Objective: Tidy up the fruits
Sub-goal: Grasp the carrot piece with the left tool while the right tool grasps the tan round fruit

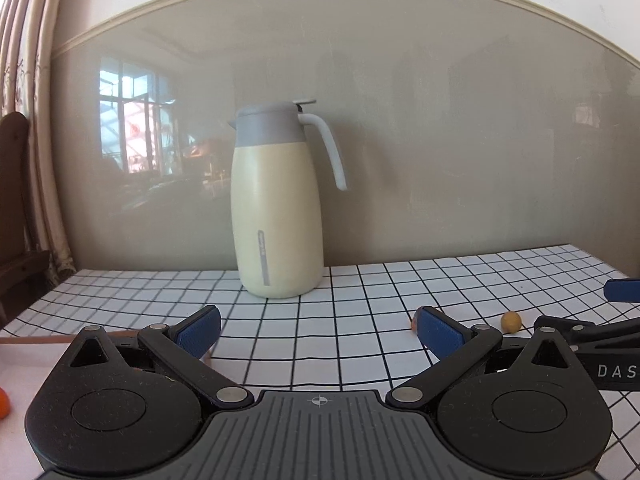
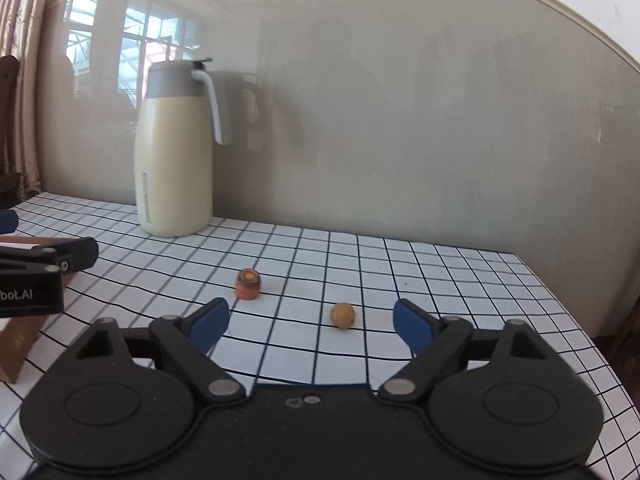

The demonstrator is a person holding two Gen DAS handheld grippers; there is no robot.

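two fruits still sit loose on the table, so most of the tidying looks left to do.

the right gripper [image 2: 311,322] is wide open and holds nothing. the small yellow fruit [image 2: 342,315] lies on the checked tablecloth [image 2: 460,280] just in front of it, between its blue fingers. the orange fruit piece [image 2: 249,283] stands a bit farther off, to the left. the left gripper [image 1: 318,330] is wide open and empty too. at its near left edge is a pale tray [image 1: 24,364] with one orange fruit [image 1: 3,402] at the picture's edge, maybe already put away. the tall cream jug [image 2: 176,152] stands far back by the wall.
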